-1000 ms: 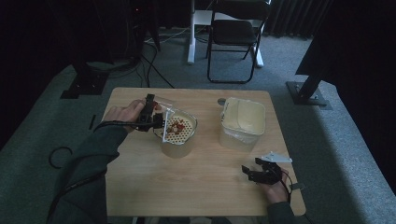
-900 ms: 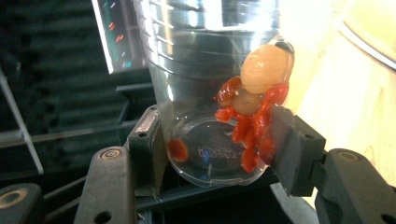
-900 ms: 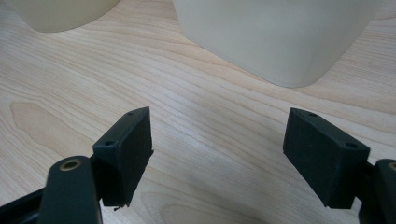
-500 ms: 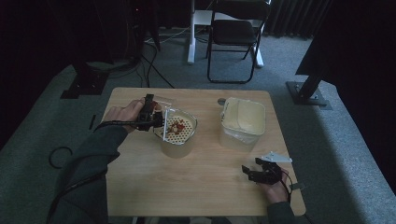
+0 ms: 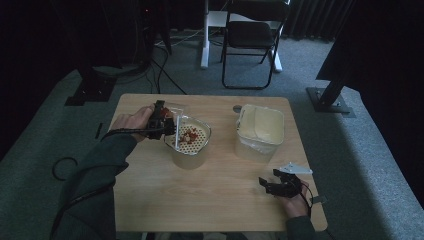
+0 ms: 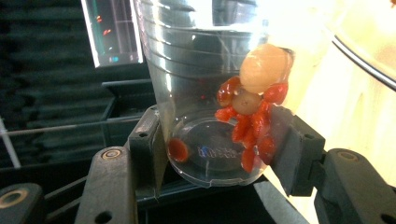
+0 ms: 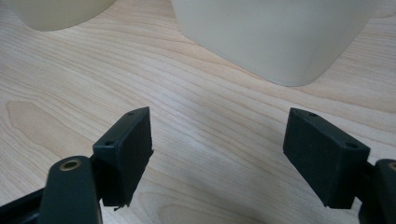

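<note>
Left tongs [image 6: 212,154] clamp a clear cup [image 6: 205,93], my 2 jaws pressing its base from either side; it is tipped toward the strainer [image 5: 191,136] just ahead, red bits [image 6: 247,126] and a pale lump [image 6: 265,68] clinging inside. Right tongs [image 7: 217,154] gape wide, holding nothing, low over the table [image 7: 196,102], with a cream tub [image 7: 275,32] just beyond my jaws.

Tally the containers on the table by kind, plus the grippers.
Clear plastic cup, tipped, clamped in the left gripper: 1
Round cream container with perforated strainer insert: 1
Square cream container: 1
Grippers, counting the right gripper, open on the table: 2
Total: 5
</note>
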Motion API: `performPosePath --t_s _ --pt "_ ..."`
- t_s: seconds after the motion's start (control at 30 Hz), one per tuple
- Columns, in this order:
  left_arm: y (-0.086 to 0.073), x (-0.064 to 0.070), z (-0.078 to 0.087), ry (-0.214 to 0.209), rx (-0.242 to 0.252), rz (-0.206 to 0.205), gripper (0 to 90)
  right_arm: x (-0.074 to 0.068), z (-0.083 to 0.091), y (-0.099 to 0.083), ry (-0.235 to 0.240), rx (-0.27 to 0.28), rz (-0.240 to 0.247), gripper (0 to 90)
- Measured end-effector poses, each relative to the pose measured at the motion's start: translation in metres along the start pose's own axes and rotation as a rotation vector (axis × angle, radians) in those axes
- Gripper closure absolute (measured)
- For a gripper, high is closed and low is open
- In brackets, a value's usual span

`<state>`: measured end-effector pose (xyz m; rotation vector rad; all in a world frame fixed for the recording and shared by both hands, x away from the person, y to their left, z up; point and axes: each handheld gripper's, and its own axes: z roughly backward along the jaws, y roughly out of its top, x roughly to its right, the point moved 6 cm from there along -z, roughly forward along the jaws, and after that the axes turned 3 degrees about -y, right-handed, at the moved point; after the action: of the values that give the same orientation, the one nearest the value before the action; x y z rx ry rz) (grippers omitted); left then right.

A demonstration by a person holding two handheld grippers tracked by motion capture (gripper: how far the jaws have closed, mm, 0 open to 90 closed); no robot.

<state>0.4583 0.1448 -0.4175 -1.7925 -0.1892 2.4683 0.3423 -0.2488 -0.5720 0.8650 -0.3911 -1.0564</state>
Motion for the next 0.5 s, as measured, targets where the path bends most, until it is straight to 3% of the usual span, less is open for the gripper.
performPosePath --t_s 0.07,0.13,0.17,0.2,0.23,0.3,0.33,0.37,0.4,0.47,0.5 --pt "0.0019 -0.0029 0.0004 -0.001 0.007 0.035 44.3 -0.0003 -0.0001 0.0001 0.0 0.001 0.001 23.5" --pt "0.0048 0.0003 0.0005 -0.003 0.007 -0.011 44.3 -0.0002 0.0006 0.0002 0.0 0.004 -0.001 23.4" --pt "0.0048 -0.0013 0.0002 0.006 0.007 0.007 44.3 0.0 0.001 0.0002 0.0 0.005 -0.004 23.4" --pt "0.0055 -0.0012 0.0002 0.005 0.002 -0.003 44.3 0.0005 0.001 0.0002 -0.001 0.003 -0.003 23.5" --pt "0.0067 0.0028 0.0003 0.0 0.005 -0.039 44.3 0.0008 0.0012 0.0002 -0.002 0.004 -0.006 23.4" --pt "0.0054 -0.0014 0.0 0.005 0.002 0.004 44.3 0.0008 0.0012 0.0002 -0.001 0.005 -0.005 23.4" --pt "0.0063 0.0031 0.0003 0.008 0.003 -0.043 44.3 0.0008 0.0011 0.0001 -0.002 0.004 -0.005 23.4" --pt "0.0068 0.0048 0.0007 0.003 0.012 -0.057 44.3 0.0006 0.0011 -0.0001 0.0 0.004 -0.006 23.4" --pt "0.0049 0.0002 0.001 0.002 0.009 0.001 44.2 0.0005 0.0006 -0.0001 -0.001 0.003 -0.002 23.4" --pt "0.0054 0.0038 0.0025 0.007 0.012 -0.052 44.3 0.0003 0.0003 -0.0002 -0.001 0.002 -0.003 23.5" --pt "0.0042 0.0023 0.0021 0.016 0.008 -0.029 44.3 0.0002 0.0002 -0.0002 0.0 0.002 -0.002 23.5"
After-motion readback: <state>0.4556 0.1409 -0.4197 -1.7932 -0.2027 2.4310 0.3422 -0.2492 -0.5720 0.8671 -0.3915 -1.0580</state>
